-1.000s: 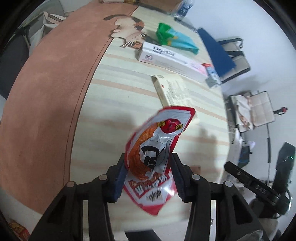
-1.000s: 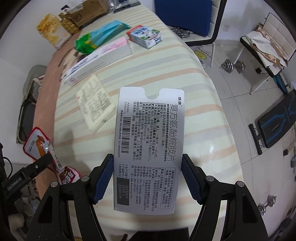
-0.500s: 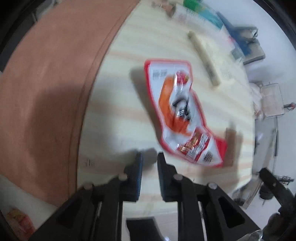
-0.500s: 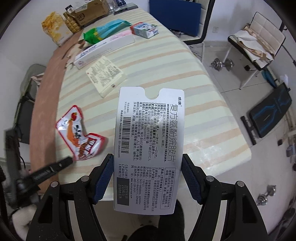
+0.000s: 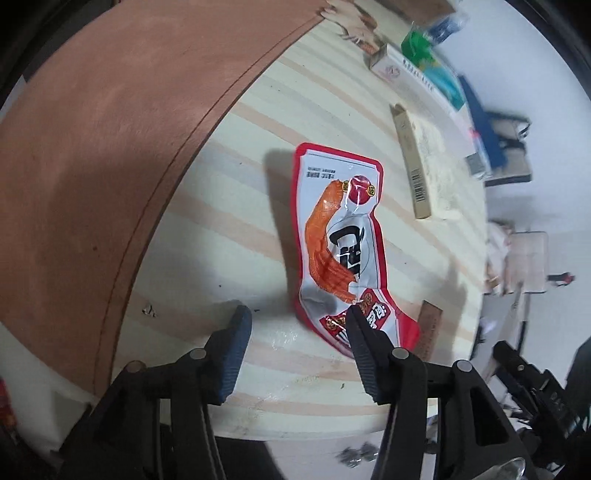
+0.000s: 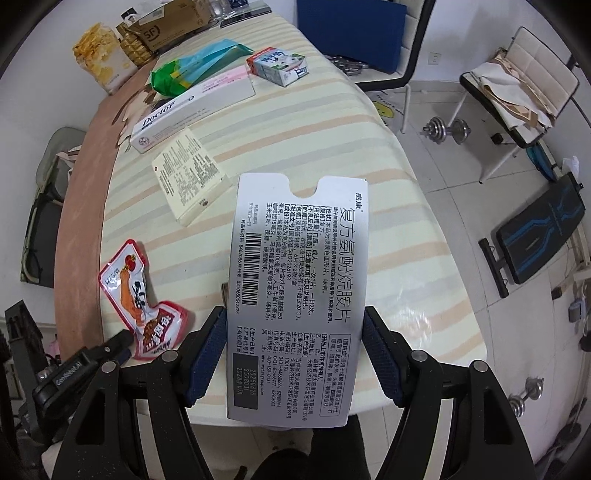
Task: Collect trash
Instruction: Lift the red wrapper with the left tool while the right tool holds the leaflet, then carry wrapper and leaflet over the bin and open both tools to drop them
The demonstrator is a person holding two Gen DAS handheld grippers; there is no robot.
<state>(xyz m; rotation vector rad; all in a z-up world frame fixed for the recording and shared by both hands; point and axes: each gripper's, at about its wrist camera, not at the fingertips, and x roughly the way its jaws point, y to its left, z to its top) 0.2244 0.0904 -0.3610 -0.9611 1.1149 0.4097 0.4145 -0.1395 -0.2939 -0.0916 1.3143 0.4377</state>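
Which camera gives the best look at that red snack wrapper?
The left wrist view: the red snack wrapper lies flat on the striped table, nearly centred and large. The right wrist view shows it small, off to the left, beside the silver pill card.

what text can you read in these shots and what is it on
"Doctor": long white box.
"SF": cardboard box.
"复方氨酚烷胺片", "20250826", "2028年07月": silver medicine sleeve clamped in the right tool.
Red snack wrapper, lying by the open left tool: characters too distorted to read.
Cream leaflet box and milk carton: print too small.
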